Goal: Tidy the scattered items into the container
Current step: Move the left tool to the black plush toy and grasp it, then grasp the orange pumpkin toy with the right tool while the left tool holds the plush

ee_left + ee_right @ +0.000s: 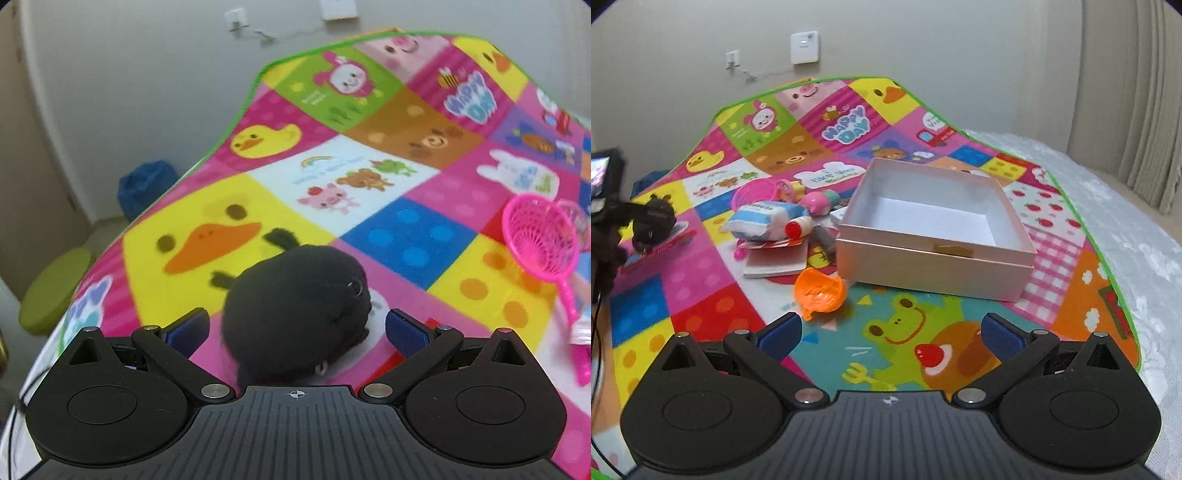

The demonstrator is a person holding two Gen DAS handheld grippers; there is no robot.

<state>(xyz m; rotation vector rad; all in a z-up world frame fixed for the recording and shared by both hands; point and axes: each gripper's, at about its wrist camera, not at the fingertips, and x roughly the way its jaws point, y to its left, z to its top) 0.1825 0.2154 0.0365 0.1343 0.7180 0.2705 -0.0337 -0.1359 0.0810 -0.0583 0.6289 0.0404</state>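
A black plush toy point(295, 314) lies on the colourful play mat point(229, 229), between the fingers of my left gripper point(295, 328). The jaws stand open around it, with small gaps on both sides. The right wrist view shows the same plush point(652, 221) at the far left. A pale pink box point(934, 258) sits open and empty ahead of my right gripper point(890, 332), which is open and holds nothing. An orange toy point(820, 290) lies just ahead of its left finger. Left of the box is a pile with a blue-white pouch point(764, 219), a pink basket point(753, 194) and a red-capped tube point(798, 227).
The mat covers a bed with a white lace spread point(1126, 221) bare along the right side. Curtains point(1137, 110) hang at the far right. Past the mat's left edge, a blue bag point(144, 188) and a green cushion point(55, 291) sit on the floor.
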